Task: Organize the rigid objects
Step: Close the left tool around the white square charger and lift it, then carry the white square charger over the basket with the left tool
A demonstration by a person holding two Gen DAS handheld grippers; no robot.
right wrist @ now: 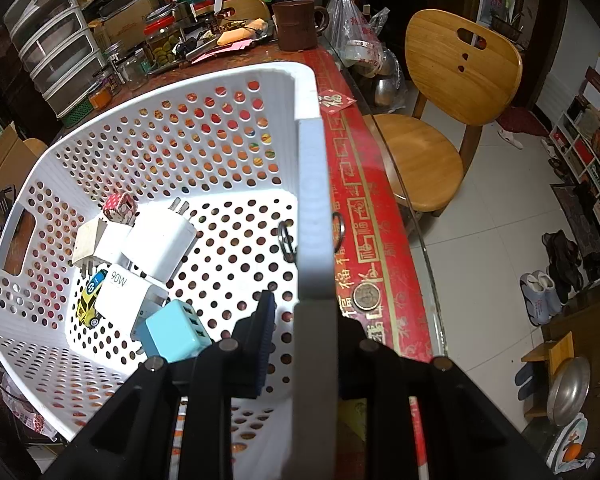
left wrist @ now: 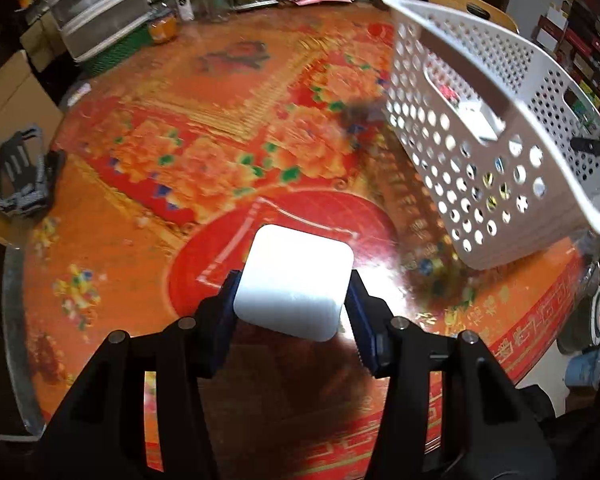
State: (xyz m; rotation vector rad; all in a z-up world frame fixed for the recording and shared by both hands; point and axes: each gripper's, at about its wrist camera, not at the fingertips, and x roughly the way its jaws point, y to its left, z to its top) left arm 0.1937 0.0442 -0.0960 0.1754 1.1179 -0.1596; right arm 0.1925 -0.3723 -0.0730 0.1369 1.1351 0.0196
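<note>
My left gripper is shut on a white rounded charger block, with the blue pads pressing on both sides, just above the red floral table. To its right the white perforated basket looks tilted. My right gripper is shut on the basket's rim, one finger inside and one outside. Inside the basket lie white chargers, a 90W charger, a light blue USB charger, a yellow toy car and a small patterned box.
A key ring hangs by the basket wall and a coin lies on the table edge. A drawer unit, jars and a brown mug crowd the far side. A black frame part sits left; a wooden chair stands right.
</note>
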